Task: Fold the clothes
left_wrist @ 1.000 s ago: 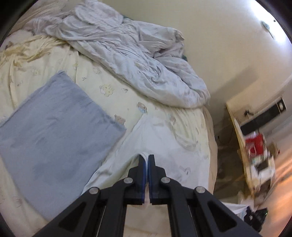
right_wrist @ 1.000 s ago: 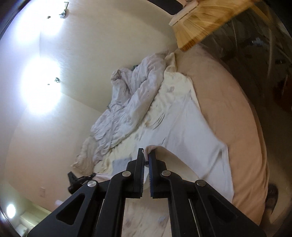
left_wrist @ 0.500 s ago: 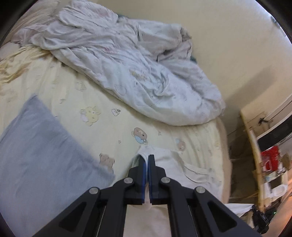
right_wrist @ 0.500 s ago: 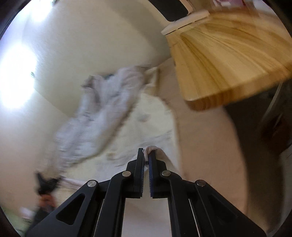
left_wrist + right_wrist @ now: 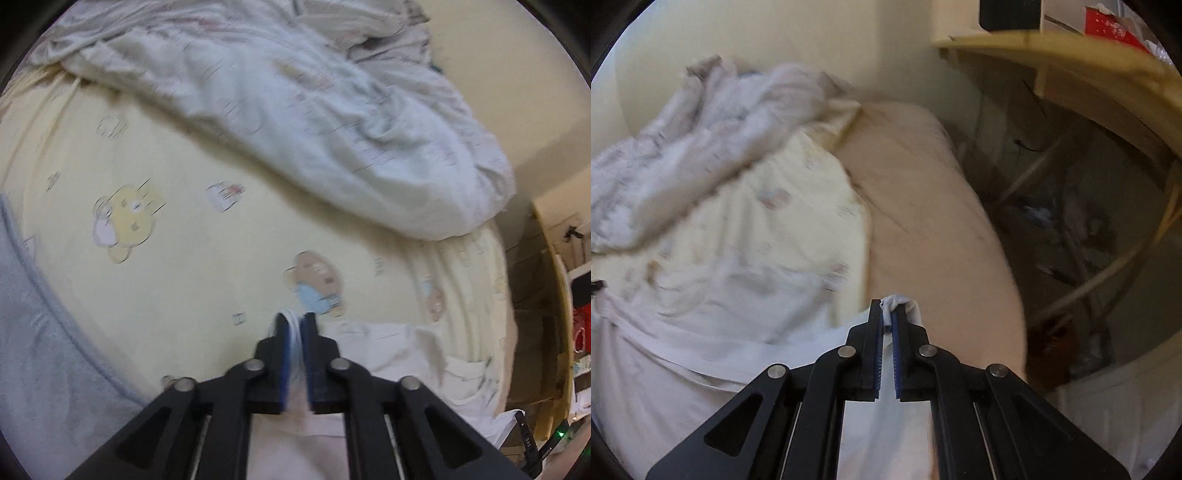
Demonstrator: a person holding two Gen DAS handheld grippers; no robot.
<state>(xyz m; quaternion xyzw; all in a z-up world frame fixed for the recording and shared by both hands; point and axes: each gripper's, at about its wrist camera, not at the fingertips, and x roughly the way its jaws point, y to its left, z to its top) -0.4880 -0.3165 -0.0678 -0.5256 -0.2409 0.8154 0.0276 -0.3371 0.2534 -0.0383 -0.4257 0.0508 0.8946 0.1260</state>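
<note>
A white garment [image 5: 388,354] lies on the yellow cartoon-print sheet [image 5: 166,277] near the bed's right edge. In the left wrist view, my left gripper [image 5: 295,319] is low over the sheet. Its jaws are opening, and a thin white fold of the garment sits loose in the gap between the blue pads. In the right wrist view, the same garment [image 5: 701,369] spreads to the lower left. My right gripper [image 5: 888,310] is shut on a bunched corner of it, just over the bed's edge.
A crumpled pale duvet [image 5: 332,129] is heaped along the far side of the bed. A grey-blue folded cloth [image 5: 44,369] lies at the left. Bare beige mattress [image 5: 923,203] shows at the bed's edge. Beyond it stand a wooden desk [image 5: 1071,55] and floor clutter [image 5: 1071,221].
Both grippers have come down and forward toward the sheet, carrying the white garment with them. The left jaws have parted from shut. The right gripper has rolled and stays shut on its corner.
</note>
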